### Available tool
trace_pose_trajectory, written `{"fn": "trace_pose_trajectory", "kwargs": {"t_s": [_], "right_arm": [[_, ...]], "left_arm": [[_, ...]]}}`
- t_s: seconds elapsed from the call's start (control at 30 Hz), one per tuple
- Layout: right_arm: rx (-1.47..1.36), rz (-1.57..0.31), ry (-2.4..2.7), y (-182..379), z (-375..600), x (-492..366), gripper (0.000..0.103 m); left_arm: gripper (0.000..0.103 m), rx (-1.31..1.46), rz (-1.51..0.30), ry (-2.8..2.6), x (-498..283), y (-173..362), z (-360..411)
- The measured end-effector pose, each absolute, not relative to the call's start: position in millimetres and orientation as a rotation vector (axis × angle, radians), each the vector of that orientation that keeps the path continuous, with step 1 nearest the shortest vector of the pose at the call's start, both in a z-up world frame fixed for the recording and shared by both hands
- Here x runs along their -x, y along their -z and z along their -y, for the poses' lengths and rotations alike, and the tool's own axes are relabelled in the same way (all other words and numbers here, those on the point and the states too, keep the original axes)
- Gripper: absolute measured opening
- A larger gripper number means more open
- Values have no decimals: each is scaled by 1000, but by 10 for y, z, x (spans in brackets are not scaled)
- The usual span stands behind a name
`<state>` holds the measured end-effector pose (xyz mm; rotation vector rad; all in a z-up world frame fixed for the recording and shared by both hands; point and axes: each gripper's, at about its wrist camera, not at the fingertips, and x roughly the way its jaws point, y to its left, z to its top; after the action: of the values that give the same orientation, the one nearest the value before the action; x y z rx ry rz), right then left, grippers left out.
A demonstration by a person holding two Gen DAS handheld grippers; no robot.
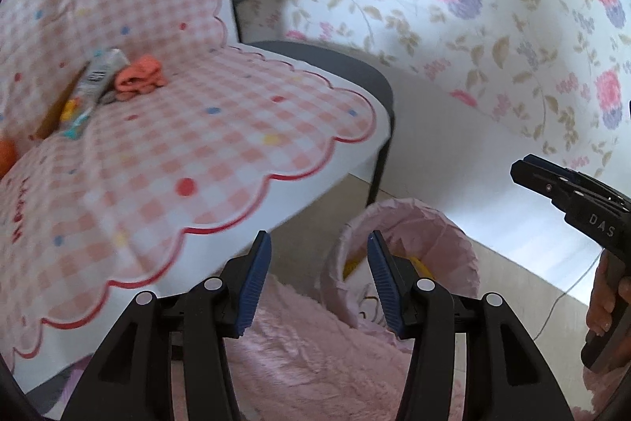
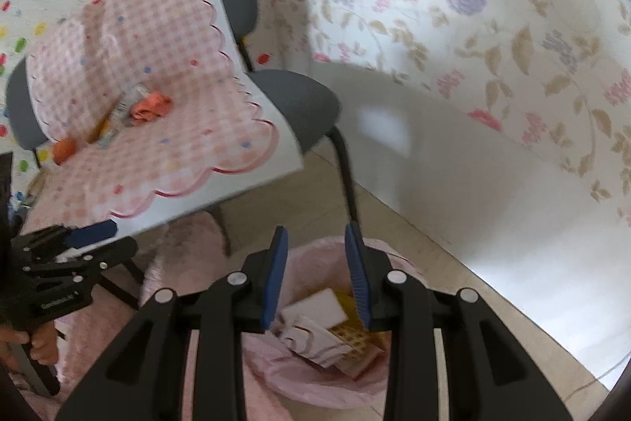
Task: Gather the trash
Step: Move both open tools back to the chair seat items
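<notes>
A pink-lined trash bin (image 1: 418, 235) stands on the floor below the chair; in the right wrist view (image 2: 315, 377) it holds white and yellow wrappers (image 2: 335, 338). On the chair's pink checked cloth (image 1: 221, 141) lie a silver wrapper (image 1: 96, 85), an orange crumpled piece (image 1: 140, 77) and an orange ball (image 2: 65, 150). My left gripper (image 1: 319, 247) is open and empty above the bin's near rim. My right gripper (image 2: 317, 243) is open and empty directly over the bin; it also shows at the right of the left wrist view (image 1: 524, 170).
A grey chair (image 2: 299, 101) carries the cloth. Floral wallpaper (image 1: 473, 6) covers the wall behind. A fluffy pink rug (image 1: 315, 362) lies on the wooden floor beside the bin. A thin white cable (image 1: 560, 298) runs along the floor at the right.
</notes>
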<state>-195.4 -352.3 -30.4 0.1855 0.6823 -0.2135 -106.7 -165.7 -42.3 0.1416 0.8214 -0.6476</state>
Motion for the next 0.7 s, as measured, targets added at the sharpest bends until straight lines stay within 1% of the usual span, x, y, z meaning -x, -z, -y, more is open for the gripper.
{"fn": "trace_pose_trajectory", "kwargs": {"t_s": [0.07,0.3,0.33,0.37,0.5,0.53,0.57,0.6,0.7], "right_arm": [[-173,-665,192,222,3441,1886,30],[-156,-617,58,-40,3143,1481,30],[-149,-611,35,-68,3075,1391,30],[-144,-609,23,-80,3015,1331,30],[-123,-603,-53,-114,2796,1034,30],[-115,-604,-71,-115,2742,941,30],[-109,-607,-89,-112,2698,856,32],[-107,-610,-99,-108,2667,791,36],[-98,-624,-131,-75,2569,535,38]], "left_arm": [[55,-128,-801,617,1024,344,1522],[56,-73,-740,490,794,88,995],[57,-70,-736,472,767,69,931],[59,-66,-733,446,724,47,844],[60,-50,-729,368,560,4,593],[61,-49,-729,347,498,-1,531],[62,-52,-729,335,466,4,493],[62,-58,-730,317,406,7,449],[62,-74,-735,284,199,26,354]]}}
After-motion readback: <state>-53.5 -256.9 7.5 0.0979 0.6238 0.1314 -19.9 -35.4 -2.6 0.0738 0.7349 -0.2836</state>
